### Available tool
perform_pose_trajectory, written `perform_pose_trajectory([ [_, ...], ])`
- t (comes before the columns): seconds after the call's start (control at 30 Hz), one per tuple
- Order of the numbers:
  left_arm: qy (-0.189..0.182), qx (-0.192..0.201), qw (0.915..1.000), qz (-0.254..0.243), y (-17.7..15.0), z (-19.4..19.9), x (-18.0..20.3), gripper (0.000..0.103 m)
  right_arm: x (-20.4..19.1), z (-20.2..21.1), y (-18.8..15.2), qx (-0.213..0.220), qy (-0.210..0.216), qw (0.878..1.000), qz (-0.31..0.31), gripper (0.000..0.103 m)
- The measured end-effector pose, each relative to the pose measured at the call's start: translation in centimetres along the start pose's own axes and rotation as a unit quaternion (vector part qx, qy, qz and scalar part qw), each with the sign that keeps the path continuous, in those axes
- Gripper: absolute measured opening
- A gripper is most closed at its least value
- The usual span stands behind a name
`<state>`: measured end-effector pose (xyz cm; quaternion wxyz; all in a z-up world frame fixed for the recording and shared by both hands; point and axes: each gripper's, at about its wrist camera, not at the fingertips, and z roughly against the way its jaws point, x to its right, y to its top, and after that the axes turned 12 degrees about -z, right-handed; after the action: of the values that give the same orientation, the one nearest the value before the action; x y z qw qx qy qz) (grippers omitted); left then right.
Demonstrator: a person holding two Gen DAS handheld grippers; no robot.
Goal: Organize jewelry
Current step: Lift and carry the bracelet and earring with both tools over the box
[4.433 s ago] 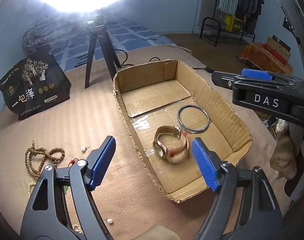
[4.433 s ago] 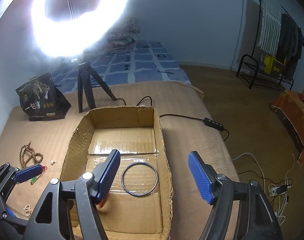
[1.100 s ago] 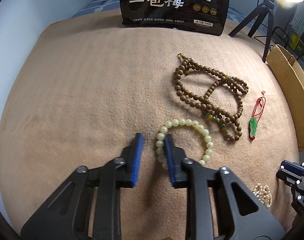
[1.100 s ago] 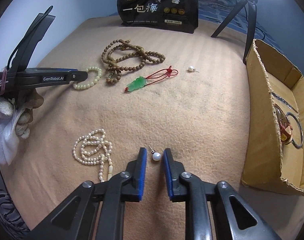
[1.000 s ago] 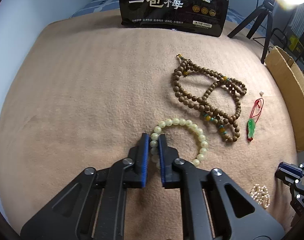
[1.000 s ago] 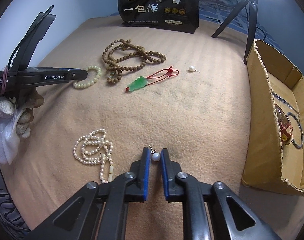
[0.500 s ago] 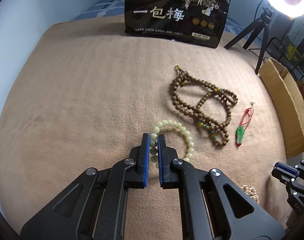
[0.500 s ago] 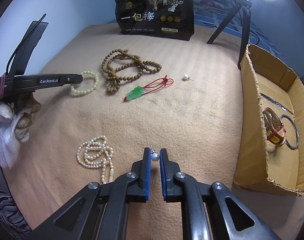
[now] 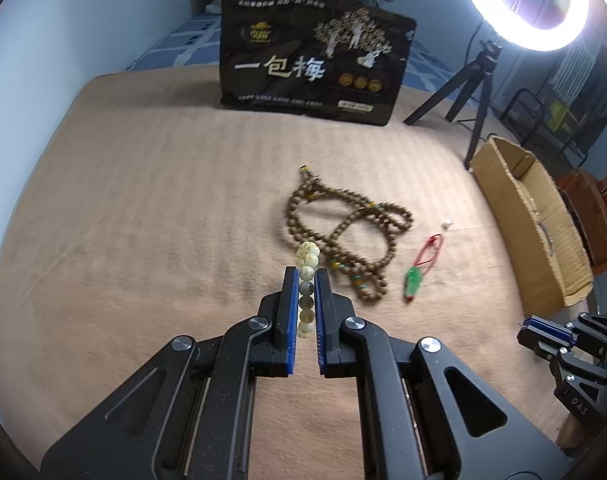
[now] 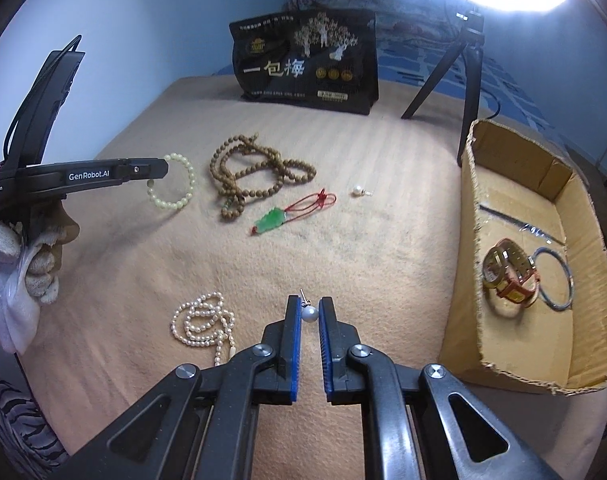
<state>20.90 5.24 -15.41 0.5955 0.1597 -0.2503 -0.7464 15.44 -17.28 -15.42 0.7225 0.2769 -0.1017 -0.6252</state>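
My left gripper (image 9: 306,276) is shut on a pale green bead bracelet (image 9: 306,264) and holds it above the tan blanket; from the right wrist view the bracelet (image 10: 183,192) hangs from that gripper (image 10: 157,174). My right gripper (image 10: 309,308) is shut on a pearl earring (image 10: 309,314), lifted off the blanket. A cardboard box (image 10: 475,216) at the right holds a gold watch (image 10: 509,270) and a thin bangle (image 10: 559,278). On the blanket lie a brown bead necklace (image 10: 255,172), a green pendant on red cord (image 10: 271,218), a second pearl earring (image 10: 358,190) and a pearl strand (image 10: 201,322).
A black printed bag (image 9: 315,68) stands at the back of the blanket. A ring light on a black tripod (image 9: 479,80) stands behind the box (image 9: 539,236). The brown necklace (image 9: 343,232) and pendant (image 9: 413,282) lie just ahead of my left gripper.
Both grippers closed, the left on the bracelet and the right on the pearl earring, and both have lifted their pieces off the blanket.
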Motion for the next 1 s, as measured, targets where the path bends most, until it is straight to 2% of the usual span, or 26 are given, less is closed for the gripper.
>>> perform_pose_trajectory([
  [0.5,-0.029,0.034,0.9987,-0.025,1.2,3.1,3.9,0.005,2.3,3.7,1.6,0.046,-0.007,0.999,-0.027,0.006],
  [1.0,-0.059,0.063,0.9945,-0.06,3.2,4.8,9.5,0.005,7.2,7.0,2.6,0.079,-0.031,0.993,-0.079,0.006],
])
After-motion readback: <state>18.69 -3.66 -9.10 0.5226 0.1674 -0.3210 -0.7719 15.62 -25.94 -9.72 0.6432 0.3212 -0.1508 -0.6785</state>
